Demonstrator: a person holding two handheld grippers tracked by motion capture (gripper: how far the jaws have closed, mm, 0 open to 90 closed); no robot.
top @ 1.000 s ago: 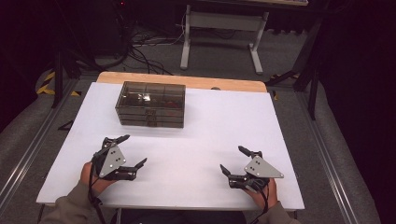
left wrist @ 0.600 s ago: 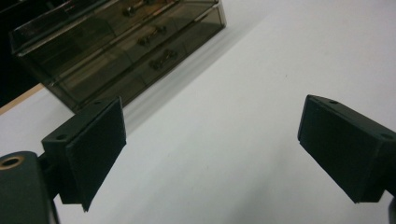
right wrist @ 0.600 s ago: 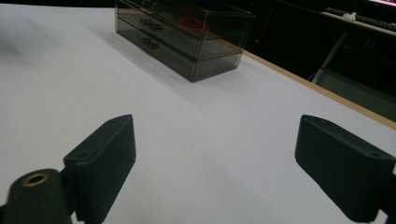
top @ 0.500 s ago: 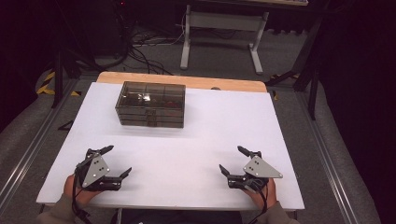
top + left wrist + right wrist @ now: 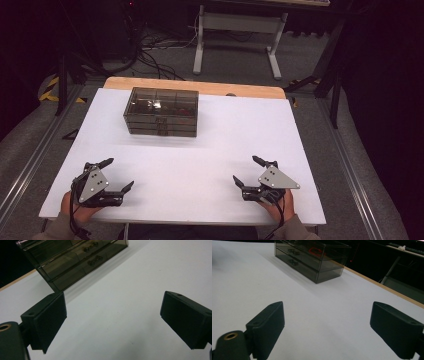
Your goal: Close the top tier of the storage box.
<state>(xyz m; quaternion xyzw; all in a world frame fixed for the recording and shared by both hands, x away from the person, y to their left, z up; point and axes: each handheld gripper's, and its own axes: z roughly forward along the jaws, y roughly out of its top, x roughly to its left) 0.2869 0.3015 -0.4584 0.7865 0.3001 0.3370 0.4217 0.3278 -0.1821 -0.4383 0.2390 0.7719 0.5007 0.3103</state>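
A smoky translucent drawer box [image 5: 161, 111] stands at the back left of the white table [image 5: 210, 145], its small handles facing me. Something red lies inside the drawer box [image 5: 309, 258], up near its top. My left gripper [image 5: 119, 173] rests open near the front left corner with nothing between its jaws. In the left gripper view the left gripper [image 5: 112, 315] points at the drawer box [image 5: 75, 260] from well short of it. My right gripper [image 5: 244, 168] sits open and empty near the front right; in its own view the right gripper [image 5: 327, 325] frames bare table.
A wooden strip [image 5: 200, 88] edges the table's far side. Metal rails [image 5: 30, 165] run along both sides of the table. Beyond it stand a grey desk frame [image 5: 235, 30] and floor cables [image 5: 150, 50].
My left gripper has pulled back and to the left, toward the table's front left corner, still open. The right gripper has hardly moved.
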